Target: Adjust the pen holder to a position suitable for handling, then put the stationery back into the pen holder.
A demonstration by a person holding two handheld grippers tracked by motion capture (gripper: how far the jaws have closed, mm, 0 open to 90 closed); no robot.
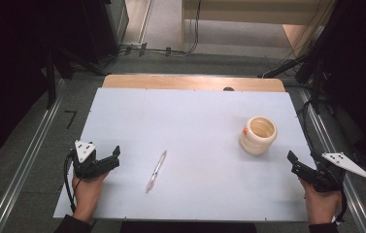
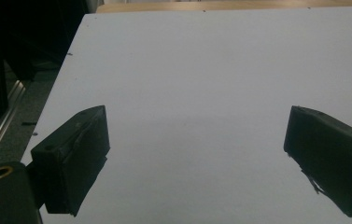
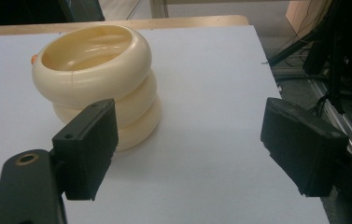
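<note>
Readable text: none in any view.
Cup [image 1: 258,135]: small orange patch on the side, too blurred to read as label or print.
Pen [image 1: 156,171]: no legible marking.
Sheet [image 1: 190,121]: plain white, no print.
Grey plates on grippers: dark dots alone, no letters or digits.

White tabletop [image 1: 195,121] carrying two things, wooden edge showing along far side. Pen [image 1: 156,171] lying flat near front, left of centre, slightly angled. Cream ribbed holder [image 1: 258,135] standing upright toward right side, mouth facing up, well apart from pen.
</note>
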